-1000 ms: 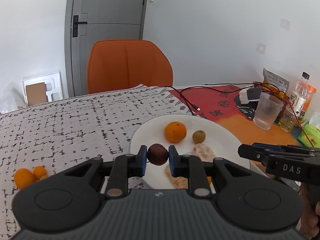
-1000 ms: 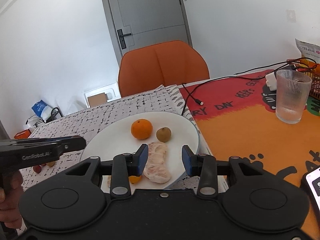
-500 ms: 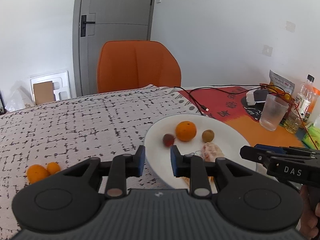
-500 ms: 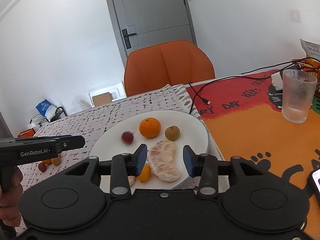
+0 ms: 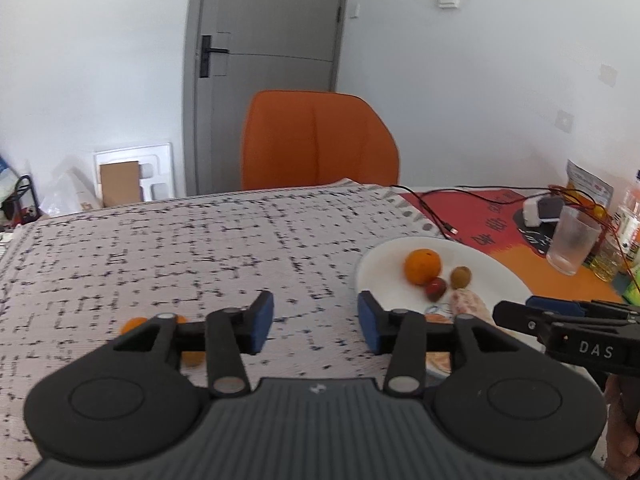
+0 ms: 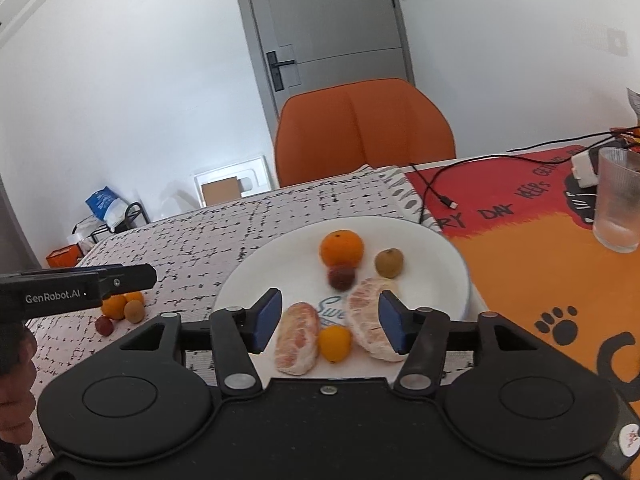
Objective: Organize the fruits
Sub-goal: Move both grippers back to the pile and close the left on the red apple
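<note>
Table point(image 6: 520, 280), patterned cloth point(image 6: 192, 248), white plate point(image 6: 440, 256), glass point(image 6: 618, 204)

The plate point(image 6: 448, 256) is smooth, shiny white. The cloth point(image 5: 160, 248) looks rough and woven. The cup point(image 6: 618, 204) is clear, ribbed glass. The chair point(image 6: 364, 128) looks soft.

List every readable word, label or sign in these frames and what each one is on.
"DAS": right tool's side.
"GenRobot.AI": left tool's side.
"DAY" and "KEEPS": red and orange mat, the rest cut off.
"Sw...": plate, partly hidden by fruit.
Snack bag print: too blurred.
</note>
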Demonstrator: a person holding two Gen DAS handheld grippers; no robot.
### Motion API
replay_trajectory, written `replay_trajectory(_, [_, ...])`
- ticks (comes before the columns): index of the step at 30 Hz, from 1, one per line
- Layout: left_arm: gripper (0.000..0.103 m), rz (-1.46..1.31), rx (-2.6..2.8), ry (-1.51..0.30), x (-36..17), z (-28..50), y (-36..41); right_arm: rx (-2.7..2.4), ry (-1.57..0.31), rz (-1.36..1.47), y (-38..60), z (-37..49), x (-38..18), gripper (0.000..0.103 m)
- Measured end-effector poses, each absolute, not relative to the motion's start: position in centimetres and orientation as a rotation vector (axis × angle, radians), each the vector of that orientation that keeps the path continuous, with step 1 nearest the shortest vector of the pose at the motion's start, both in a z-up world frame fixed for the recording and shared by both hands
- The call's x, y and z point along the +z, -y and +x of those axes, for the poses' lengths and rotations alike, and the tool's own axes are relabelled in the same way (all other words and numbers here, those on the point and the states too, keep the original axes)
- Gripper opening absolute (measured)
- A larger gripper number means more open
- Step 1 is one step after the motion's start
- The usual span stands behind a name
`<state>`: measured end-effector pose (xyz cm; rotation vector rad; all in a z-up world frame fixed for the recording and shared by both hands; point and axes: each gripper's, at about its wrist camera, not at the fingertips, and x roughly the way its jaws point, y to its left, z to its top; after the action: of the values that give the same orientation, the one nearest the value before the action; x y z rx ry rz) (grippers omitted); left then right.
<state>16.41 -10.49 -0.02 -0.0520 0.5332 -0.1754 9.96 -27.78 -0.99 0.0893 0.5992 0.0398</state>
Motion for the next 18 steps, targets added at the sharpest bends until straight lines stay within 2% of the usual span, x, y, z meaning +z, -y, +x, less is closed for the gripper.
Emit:
replay_trajectory(4, [0.064, -0.056, -0.122, -0.520, 0.1, 16.0, 8.8, 0.057, -0.600, 0.082, 26.8, 10.2, -1.1, 0.062])
replay_trajectory(6, [0.076, -0.055, -0.093, -0.513, 0.2, 15.7, 8.0, 0.069, -0.601, 0.082, 26.2, 10.3, -1.2, 0.066])
replay_trajectory(8, [0.083, -0.057, -0.064, -0.504, 0.2, 15.5, 7.2, 0.081, -0.601, 0.080, 25.7, 10.4, -1.2, 0.070])
replay_trajectory(11, [0.086, -0.064, -0.032, -0.504, 0.1, 15.2, 6.2, 0.097, -0.601, 0.075, 24.9, 10.6, -1.3, 0.083])
replay_trajectory(13, [0.086, -0.068, -0.015, -0.512, -0.1, 15.2, 5.5, 0.105, -0.596, 0.076, 24.4, 10.7, -1.3, 0.099])
replay_trajectory(18, [0.087, -0.083, 0.010, -0.528, -0.7, 14.9, 3.9, 0.129, -0.590, 0.056, 23.0, 11.0, -1.3, 0.103])
